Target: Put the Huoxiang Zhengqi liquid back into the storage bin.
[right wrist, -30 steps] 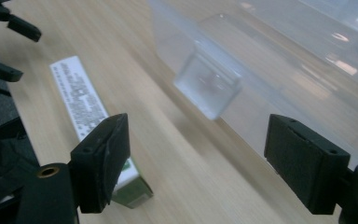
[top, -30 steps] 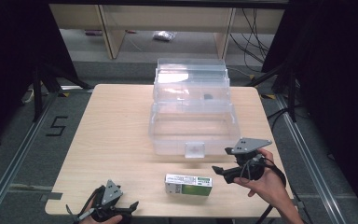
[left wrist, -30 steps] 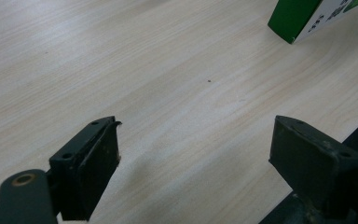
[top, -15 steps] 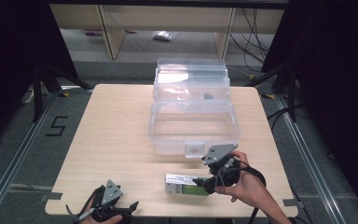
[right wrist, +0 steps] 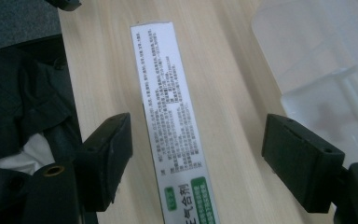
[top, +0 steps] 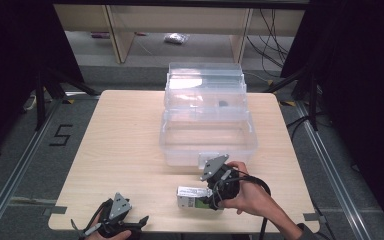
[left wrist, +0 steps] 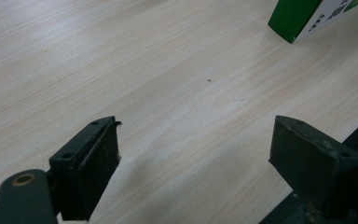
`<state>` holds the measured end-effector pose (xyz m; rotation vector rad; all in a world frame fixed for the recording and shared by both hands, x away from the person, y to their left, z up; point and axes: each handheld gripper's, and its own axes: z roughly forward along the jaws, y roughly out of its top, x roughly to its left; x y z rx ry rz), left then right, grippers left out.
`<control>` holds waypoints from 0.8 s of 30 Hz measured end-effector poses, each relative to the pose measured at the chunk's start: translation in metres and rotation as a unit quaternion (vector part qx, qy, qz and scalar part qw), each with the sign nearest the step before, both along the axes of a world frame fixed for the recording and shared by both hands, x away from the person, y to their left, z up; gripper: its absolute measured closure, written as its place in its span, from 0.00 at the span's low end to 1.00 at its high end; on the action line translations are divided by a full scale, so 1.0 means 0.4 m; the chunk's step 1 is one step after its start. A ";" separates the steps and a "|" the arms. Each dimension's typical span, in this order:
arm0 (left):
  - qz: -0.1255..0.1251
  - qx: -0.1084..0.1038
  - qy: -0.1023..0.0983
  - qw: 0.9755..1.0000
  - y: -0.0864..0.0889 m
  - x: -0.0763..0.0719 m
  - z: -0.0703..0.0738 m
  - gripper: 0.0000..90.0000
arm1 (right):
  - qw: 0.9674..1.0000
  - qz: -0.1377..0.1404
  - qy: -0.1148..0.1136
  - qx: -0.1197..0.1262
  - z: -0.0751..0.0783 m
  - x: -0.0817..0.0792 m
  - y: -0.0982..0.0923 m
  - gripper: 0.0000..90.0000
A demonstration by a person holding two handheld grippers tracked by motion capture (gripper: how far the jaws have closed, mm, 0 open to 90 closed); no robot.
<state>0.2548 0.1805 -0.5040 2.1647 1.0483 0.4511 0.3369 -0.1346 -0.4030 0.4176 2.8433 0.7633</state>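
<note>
Right gripper view looks down on a long white-and-green box (right wrist: 175, 126) lying flat on the wooden surface (right wrist: 228, 102), its printed face up. The right tool (right wrist: 196, 163) stands over the box's near end with jaws spread wide, one on each side of the box and neither touching it. From the high view the box (top: 192, 198) lies near the front edge of the surface (top: 125, 145), partly under the right tool (top: 211, 196), which the person's right hand (top: 247, 197) holds. Just behind them stands a clear plastic bin (top: 207, 132) with its lid raised. At the front left corner the left tool (top: 130, 223) rests low, jaws apart with bare wood between them, well apart from the box.
</note>
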 end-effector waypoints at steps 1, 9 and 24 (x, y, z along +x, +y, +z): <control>0.001 0.002 -0.001 1.000 -0.001 0.000 0.001 0.17 | 1.000 0.006 0.005 0.000 -0.004 0.002 0.004 0.28; 0.000 -0.001 0.001 1.000 0.000 0.000 -0.001 0.17 | 0.999 0.027 0.023 -0.028 -0.031 0.007 0.030 0.29; -0.001 0.003 0.003 1.000 -0.001 -0.001 0.001 0.17 | 0.997 0.038 0.041 -0.060 -0.063 0.014 0.059 0.32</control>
